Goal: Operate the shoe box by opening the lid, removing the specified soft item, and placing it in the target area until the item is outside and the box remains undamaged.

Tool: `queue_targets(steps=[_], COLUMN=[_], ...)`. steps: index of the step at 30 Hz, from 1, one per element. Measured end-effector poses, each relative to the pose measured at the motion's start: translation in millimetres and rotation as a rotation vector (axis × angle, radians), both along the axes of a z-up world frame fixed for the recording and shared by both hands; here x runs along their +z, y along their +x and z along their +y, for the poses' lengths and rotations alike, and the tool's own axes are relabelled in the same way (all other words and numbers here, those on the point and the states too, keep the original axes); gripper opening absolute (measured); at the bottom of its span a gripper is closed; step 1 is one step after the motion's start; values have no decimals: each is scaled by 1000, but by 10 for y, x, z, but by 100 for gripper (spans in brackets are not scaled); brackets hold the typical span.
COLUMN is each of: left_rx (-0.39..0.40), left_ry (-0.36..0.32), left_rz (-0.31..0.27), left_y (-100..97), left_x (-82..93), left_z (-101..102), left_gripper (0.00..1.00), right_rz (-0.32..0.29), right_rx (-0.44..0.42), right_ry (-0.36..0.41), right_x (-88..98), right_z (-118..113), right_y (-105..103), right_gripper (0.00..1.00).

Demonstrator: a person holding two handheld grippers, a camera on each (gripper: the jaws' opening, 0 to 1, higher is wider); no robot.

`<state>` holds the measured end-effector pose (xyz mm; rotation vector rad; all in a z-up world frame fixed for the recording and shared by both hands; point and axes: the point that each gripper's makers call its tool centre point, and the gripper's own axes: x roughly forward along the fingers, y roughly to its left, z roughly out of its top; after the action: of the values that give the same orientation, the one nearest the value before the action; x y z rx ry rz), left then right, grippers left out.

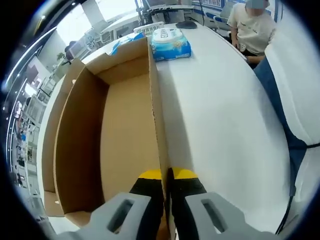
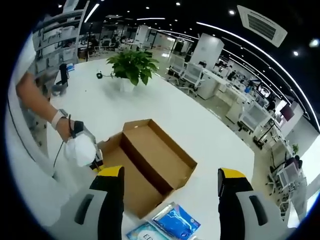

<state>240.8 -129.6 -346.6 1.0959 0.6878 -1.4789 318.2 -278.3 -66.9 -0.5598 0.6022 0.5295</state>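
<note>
An open brown cardboard shoe box (image 1: 125, 130) lies on the white table, and its inside looks bare. My left gripper (image 1: 167, 175) is shut on the box's right side wall, one yellow-tipped finger on each face. A blue soft pack (image 1: 171, 44) rests on the table just past the box's far end. From above, the right gripper view has the same box (image 2: 160, 150) with its lid folded out flat. A gloved hand holds the left gripper (image 2: 97, 162) at the box's edge. My right gripper (image 2: 170, 185) hovers open above the box, holding nothing. Two blue packs (image 2: 175, 220) lie beside the box.
The white table (image 1: 225, 125) stretches wide to the box's right. A person (image 1: 252, 25) sits at its far corner, and a blue and white chair (image 1: 292, 100) stands along its edge. A potted plant (image 2: 131, 65) sits on the table beyond the box.
</note>
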Motion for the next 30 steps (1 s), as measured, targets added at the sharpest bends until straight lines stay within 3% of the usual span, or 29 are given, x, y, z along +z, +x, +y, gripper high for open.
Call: queue_targets(steps=[7,18,22,30], left_rx=[-11,-9,-19,-11], left_ry=[-4,-4,1,5], left_rz=[-1,6,5,16], left_y=[-2,-3,-3,-4], left_x=[1,-5,11,-8], left_z=[-3,-3,-9,-2], left_gripper=[2,2,2,2], right_rz=[-7,-10,-12,13], right_rx=[23,88,102,75], right_ry=[2,-60,-29,-26], right_x=[35,68,116,-36], right_z=[40,78,108,-29], right_y=[148,519,637,933], right_gripper=[77,76,76,73])
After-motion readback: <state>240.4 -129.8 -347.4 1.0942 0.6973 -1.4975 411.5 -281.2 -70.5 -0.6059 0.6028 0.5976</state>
